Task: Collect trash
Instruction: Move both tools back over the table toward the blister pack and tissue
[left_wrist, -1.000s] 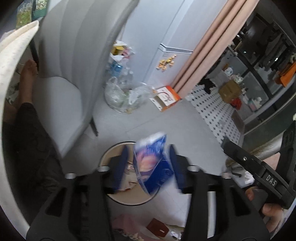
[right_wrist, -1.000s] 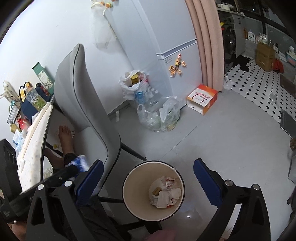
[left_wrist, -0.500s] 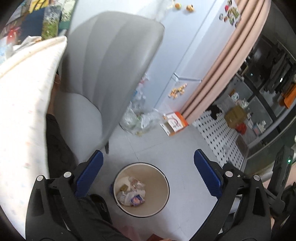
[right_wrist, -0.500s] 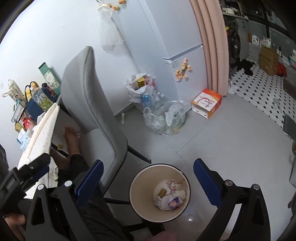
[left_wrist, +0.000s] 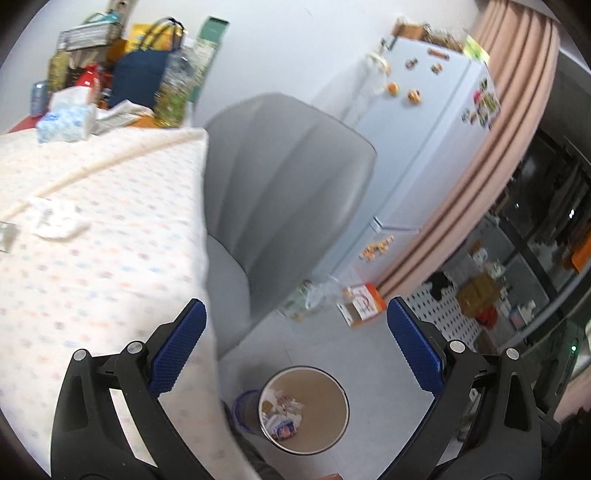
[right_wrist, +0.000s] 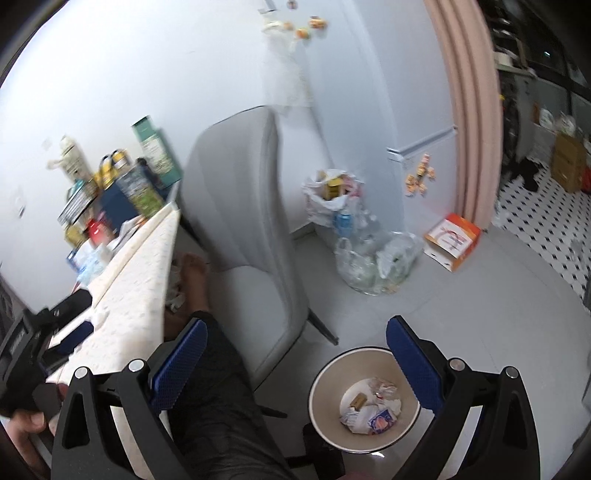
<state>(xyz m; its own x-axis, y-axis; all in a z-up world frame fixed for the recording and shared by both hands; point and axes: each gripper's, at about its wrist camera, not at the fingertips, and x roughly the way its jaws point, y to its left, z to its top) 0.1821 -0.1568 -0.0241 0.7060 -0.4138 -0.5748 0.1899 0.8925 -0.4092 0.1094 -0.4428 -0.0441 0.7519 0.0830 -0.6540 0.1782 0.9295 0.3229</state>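
A round beige trash bin (left_wrist: 334, 435) stands on the floor by the table, with wrappers and a blue packet (left_wrist: 284, 430) inside; it also shows in the right wrist view (right_wrist: 325, 384). My left gripper (left_wrist: 295, 354) is open and empty, raised over the table edge. A crumpled white paper (left_wrist: 55, 221) lies on the tablecloth, far left of it. My right gripper (right_wrist: 295, 365) is open and empty above the floor, left of the bin. The left gripper shows at the left edge of the right wrist view (right_wrist: 44, 336).
A grey chair (left_wrist: 280, 192) stands beside the patterned table (left_wrist: 92, 277). Bottles, bags and a tissue pack (left_wrist: 66, 118) crowd the table's far end. Plastic bags of rubbish (right_wrist: 369, 258) and an orange box (right_wrist: 452, 240) sit by the fridge (left_wrist: 424, 147). A person's leg (right_wrist: 218, 387) is under the table.
The left gripper opened and dropped the blue packet into the bin, then rose and swung toward the table. The right gripper stayed open and shifted slightly left.
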